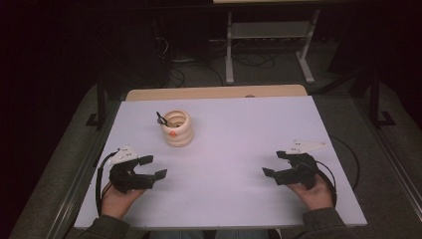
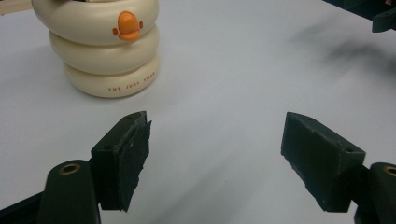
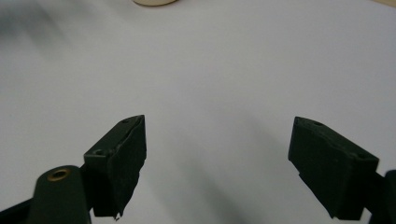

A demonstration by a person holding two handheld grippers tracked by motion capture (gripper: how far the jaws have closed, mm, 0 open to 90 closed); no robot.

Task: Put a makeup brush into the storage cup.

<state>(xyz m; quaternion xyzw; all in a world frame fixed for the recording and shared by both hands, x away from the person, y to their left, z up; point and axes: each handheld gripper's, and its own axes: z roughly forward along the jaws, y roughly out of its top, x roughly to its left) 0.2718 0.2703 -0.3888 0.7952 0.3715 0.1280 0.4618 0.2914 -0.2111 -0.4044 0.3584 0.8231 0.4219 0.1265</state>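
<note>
Work appears to be at its very start: the cream, ring-stacked holder with an orange duck-bill mark stands upright in the upper left of centre of the high view, on the pale grey-white surface, and neither tool has reached it. A dark, thin utensil with a looped end leans out of its open top toward the left; what sort of utensil it is cannot be told. The left gripper rests low at the lower left of the high view, well apart from the holder, its black fingers spread wide with nothing between them and touching nothing but air above the surface; in the left gripper view the holder sits at the upper left, ahead and off to one side. The right gripper sits at the lower right of the high view, farther still from the holder, its fingers equally wide and empty, with bare surface ahead and just the holder's base at the top edge of the right gripper view. Judging from this, the next move calls for an approach: probably the nearer left gripper carried forward to steady the holder or pinch the utensil, with care not to tip the stack.
</note>
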